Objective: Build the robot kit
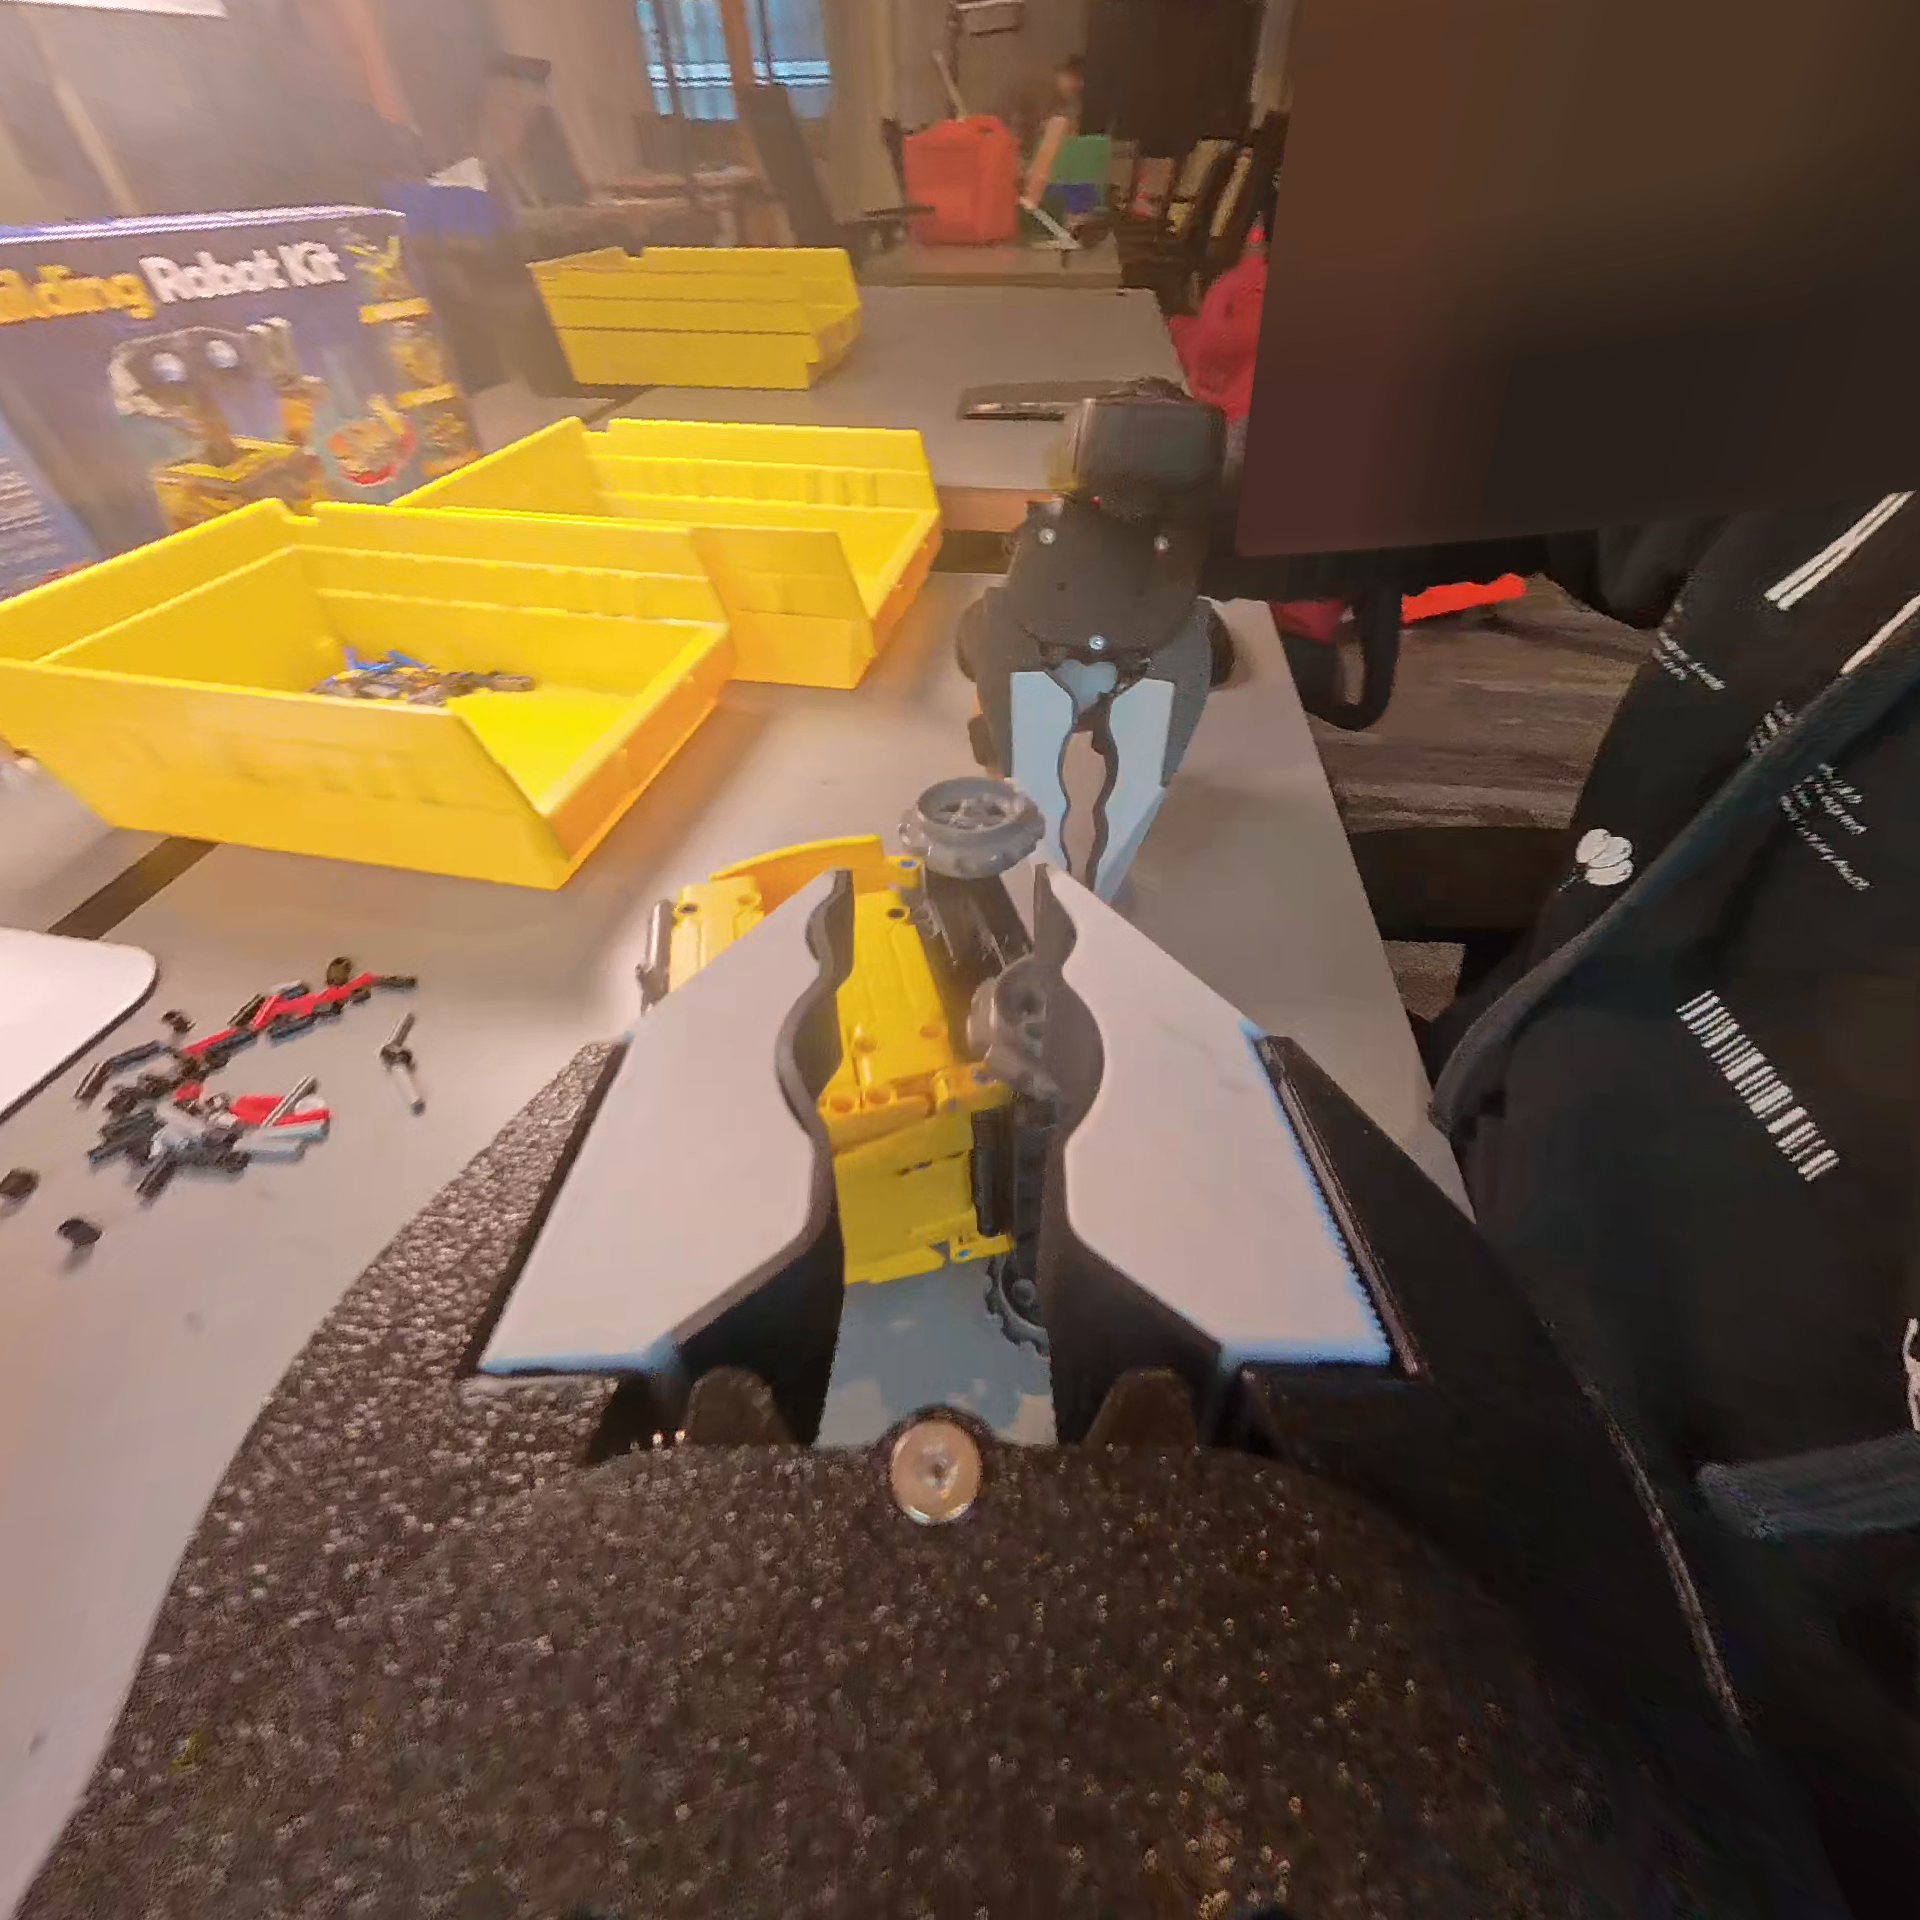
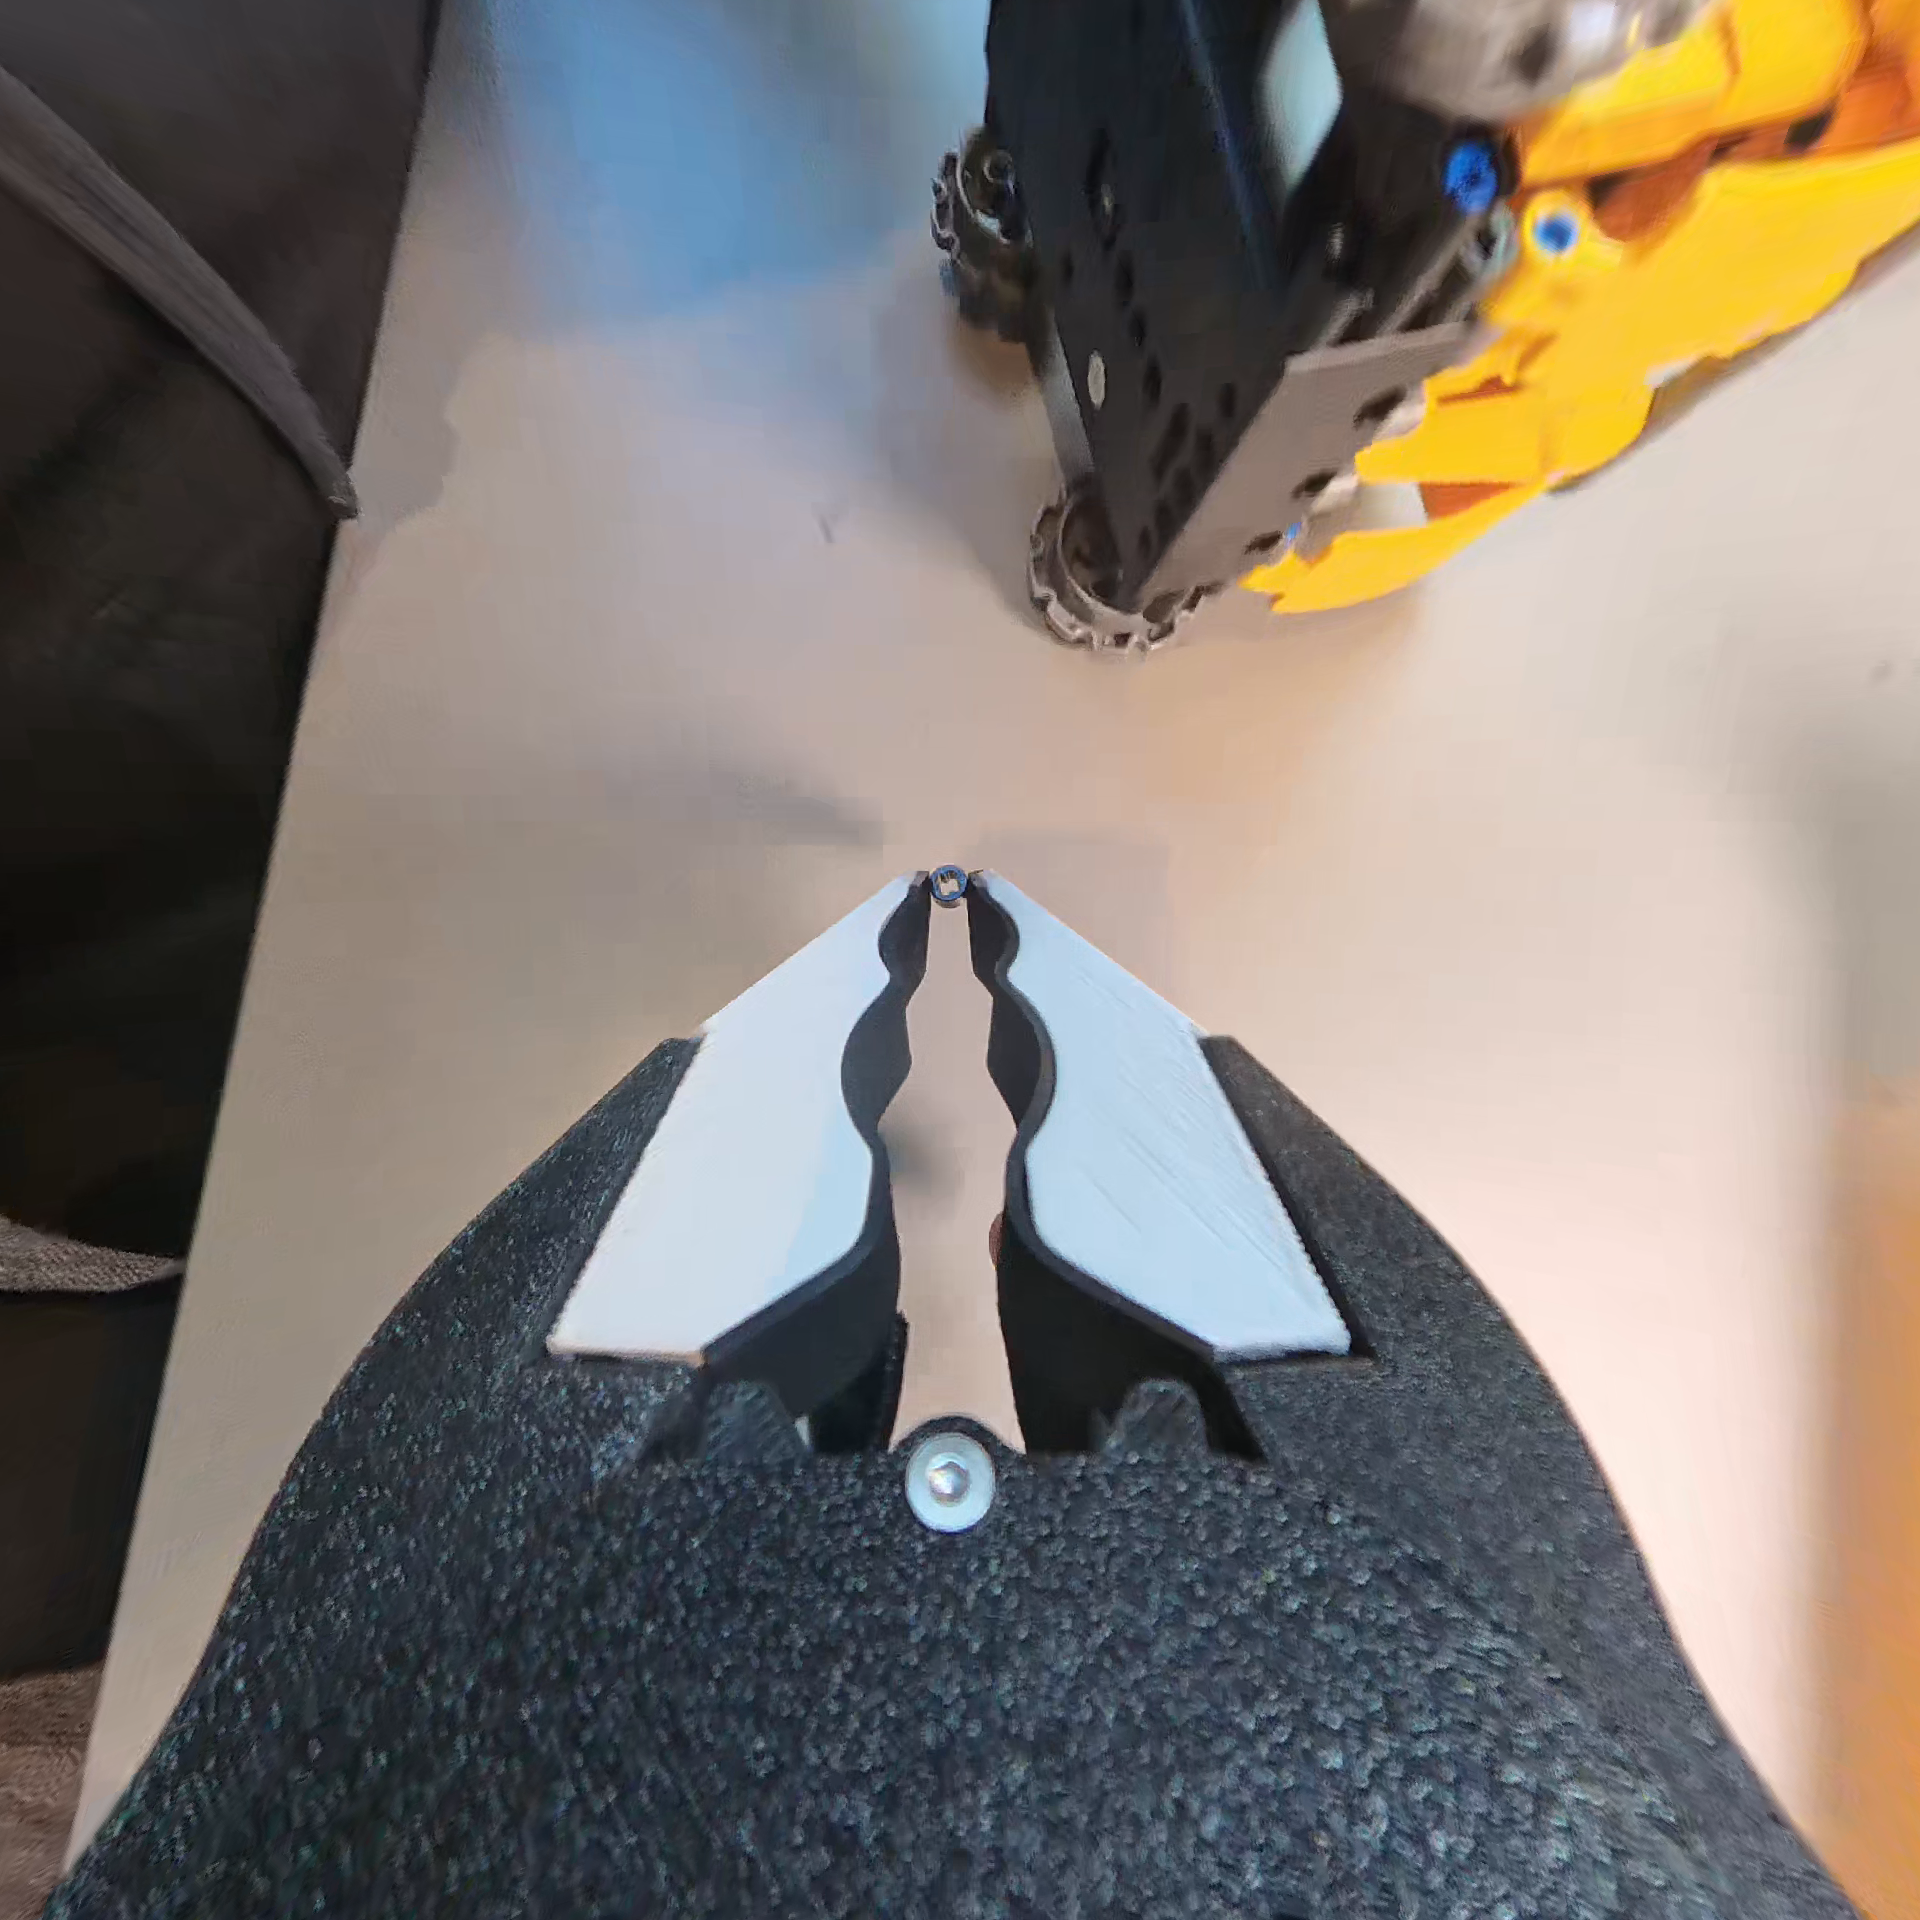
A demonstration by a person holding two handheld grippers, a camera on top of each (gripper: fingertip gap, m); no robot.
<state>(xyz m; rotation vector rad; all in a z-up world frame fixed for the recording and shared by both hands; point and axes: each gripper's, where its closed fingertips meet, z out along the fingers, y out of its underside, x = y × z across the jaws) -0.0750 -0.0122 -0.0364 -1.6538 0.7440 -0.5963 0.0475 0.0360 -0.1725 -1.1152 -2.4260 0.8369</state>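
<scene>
Left tongs (image 1: 940, 904): clamped on yellow-black toy model (image 1: 894, 1049), gripped between fingers, above surface (image 1: 644, 831). Right tongs (image 2: 949, 883): tips pinched on small dark pin (image 2: 949, 886), positioned just beside model. Yellow bins (image 1: 312, 686) located well apart.

Grey surface (image 1: 1039, 343), matte, lit warm from the left and washed pale under glare. A second grey surface section lies beyond the near one, with a dark seam between. Far behind the surface: a window (image 1: 732, 52) with a bluish pane, dim and blurred. Near the window, to its right, a red container (image 1: 961, 177) and cluttered dark furniture, too blurred to name. Right of the surface edge, grey carpeted floor (image 1: 1475, 717). In the right wrist view, dark upholstery (image 2: 135, 520) borders the surface's left edge.
</scene>
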